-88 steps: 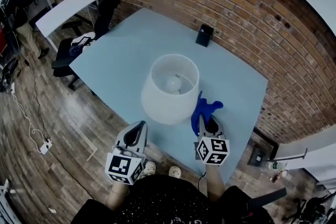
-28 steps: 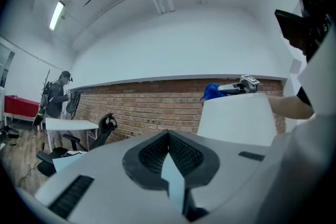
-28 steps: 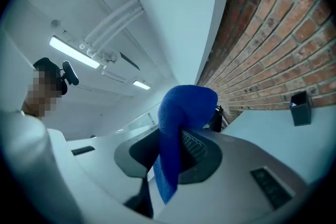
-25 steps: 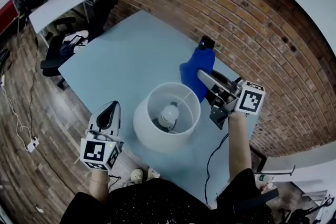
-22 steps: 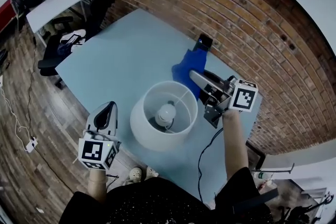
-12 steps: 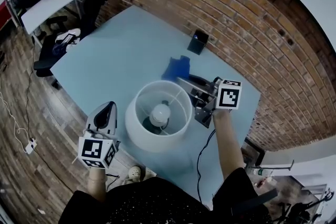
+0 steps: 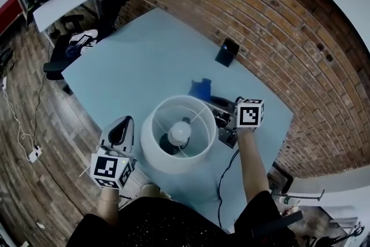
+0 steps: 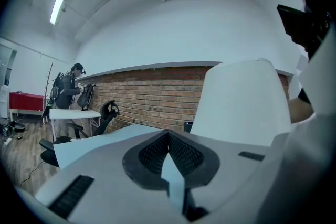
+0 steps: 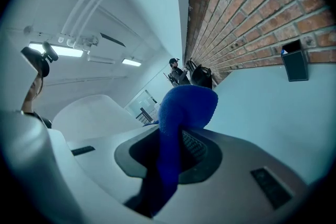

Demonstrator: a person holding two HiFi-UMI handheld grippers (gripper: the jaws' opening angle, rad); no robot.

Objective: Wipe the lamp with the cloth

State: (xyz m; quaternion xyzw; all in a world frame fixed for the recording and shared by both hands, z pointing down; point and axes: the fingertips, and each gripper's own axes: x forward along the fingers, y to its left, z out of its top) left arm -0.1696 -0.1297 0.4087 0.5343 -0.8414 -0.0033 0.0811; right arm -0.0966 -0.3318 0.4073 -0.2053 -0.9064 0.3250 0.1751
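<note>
Right tool (image 7: 218, 106) pinches the limp cloth (image 7: 201, 88) beside the lamp (image 7: 179, 135) — its shade looks light, tippy; left tool (image 7: 120, 131) is closed, empty.

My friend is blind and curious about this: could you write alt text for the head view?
From above, a white lamp stands on a light blue table, and the right hand-held gripper grips a blue cloth just beyond its shade. The left hand-held gripper hangs shut and empty at the lamp's left.
</note>
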